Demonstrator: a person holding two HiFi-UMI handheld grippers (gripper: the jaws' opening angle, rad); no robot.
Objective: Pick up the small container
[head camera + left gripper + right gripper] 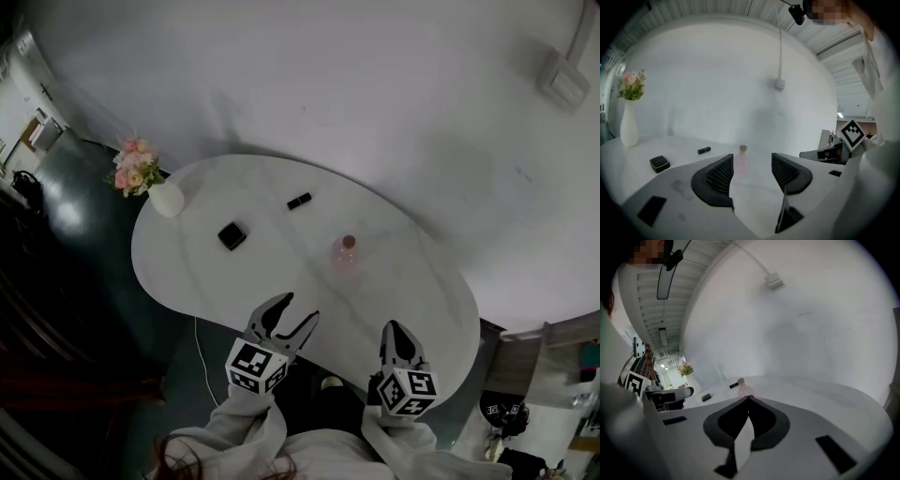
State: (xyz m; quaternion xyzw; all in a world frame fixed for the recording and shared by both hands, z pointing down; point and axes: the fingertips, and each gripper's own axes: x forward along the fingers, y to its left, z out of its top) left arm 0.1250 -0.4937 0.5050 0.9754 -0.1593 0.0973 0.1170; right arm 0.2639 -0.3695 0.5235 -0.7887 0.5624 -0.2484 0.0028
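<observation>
Counting what sits on the white table (403, 281) gives one small pink container (346, 254), one flat black square case (232, 235), one short black tube (299, 201) and one white vase (166, 199) of pink flowers at the far left edge. Two tongs hang at the near edge, one in each hand. The container stands upright near the table's middle, its long axis vertical and its capped neck pointing up, apart from the case and the tube, which lie farther off to its left. The left tongs (751, 161) have their jaws spread wide with nothing between the pads; the container shows well beyond them, close to the left jaw's line. The right tongs (749, 398) have their jaws together at the tips, gripping nothing.
</observation>
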